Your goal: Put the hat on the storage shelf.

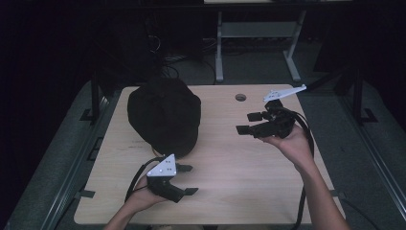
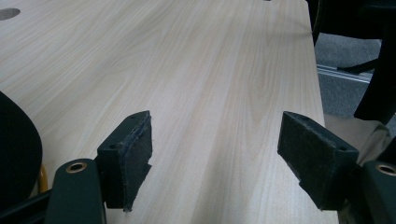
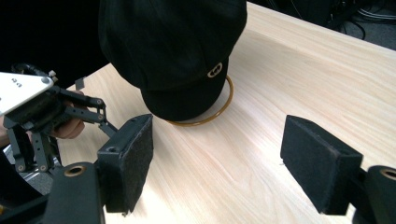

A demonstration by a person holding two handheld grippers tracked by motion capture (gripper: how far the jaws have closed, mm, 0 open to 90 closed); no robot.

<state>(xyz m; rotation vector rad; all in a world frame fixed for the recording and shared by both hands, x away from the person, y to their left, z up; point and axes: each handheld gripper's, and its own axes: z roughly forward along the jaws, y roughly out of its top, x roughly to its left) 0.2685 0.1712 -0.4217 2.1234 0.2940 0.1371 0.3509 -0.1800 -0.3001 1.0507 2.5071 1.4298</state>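
A black cap [image 1: 163,115] lies on the far left part of the wooden table [image 1: 239,191]. In the right gripper view the cap [image 3: 173,42] shows a small gold emblem [image 3: 215,70], and a thin yellow ring [image 3: 226,100] pokes out from under its brim. My left gripper [image 1: 189,179] sits near the front edge, just in front of the cap, its jaws wide apart with nothing between them [image 2: 215,158]. My right gripper [image 1: 247,122] hovers to the right of the cap and points toward it, open and empty [image 3: 217,163].
A round cable hole [image 1: 241,97] sits at the table's far edge. The table's right edge [image 2: 317,79] runs close beside the left gripper. Behind the table stands a desk frame [image 1: 219,48] amid dark cables. The left gripper's grey plate [image 3: 21,88] lies beyond the right gripper's jaws.
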